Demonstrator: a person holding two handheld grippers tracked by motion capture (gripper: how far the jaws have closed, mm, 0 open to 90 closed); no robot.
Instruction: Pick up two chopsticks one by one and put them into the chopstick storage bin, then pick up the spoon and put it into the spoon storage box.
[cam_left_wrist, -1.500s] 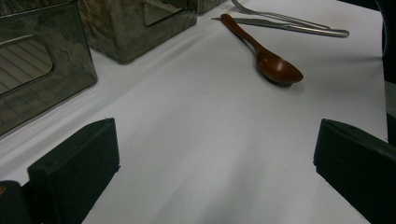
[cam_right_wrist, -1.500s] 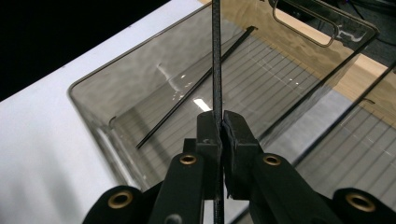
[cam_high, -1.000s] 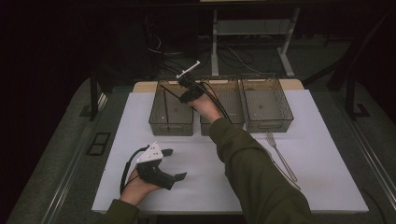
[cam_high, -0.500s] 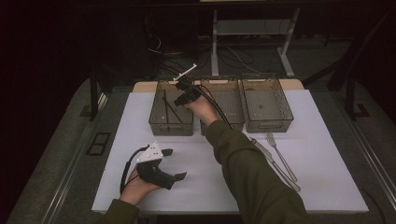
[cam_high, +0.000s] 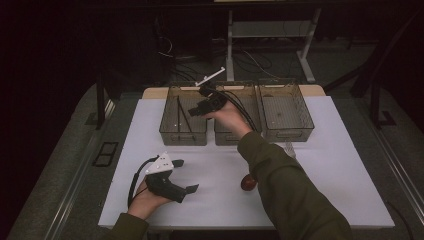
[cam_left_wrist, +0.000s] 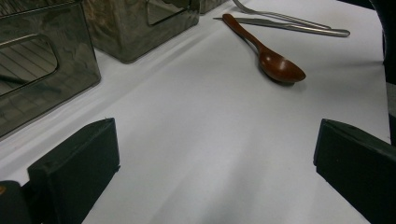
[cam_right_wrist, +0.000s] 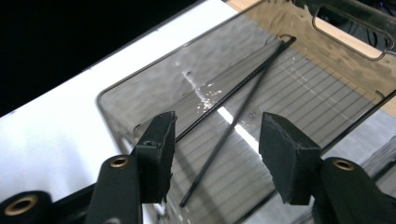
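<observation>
Your left gripper (cam_high: 181, 176) sat on the tabletop (cam_high: 330, 165) with fingers spread and empty, while your right gripper (cam_right_wrist: 215, 156) hovered over the left bin (cam_high: 183, 116), fingers released above the black chopsticks (cam_right_wrist: 233, 116) lying inside.

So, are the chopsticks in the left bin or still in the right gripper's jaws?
In the left bin. The chopsticks lie on its floor, and the right gripper is open above them.

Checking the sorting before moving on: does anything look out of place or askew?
Mildly. The two black chopsticks lie crossed in the left bin rather than side by side. The open right claw hovers above them. Nothing looks spilled or damaged.
</observation>
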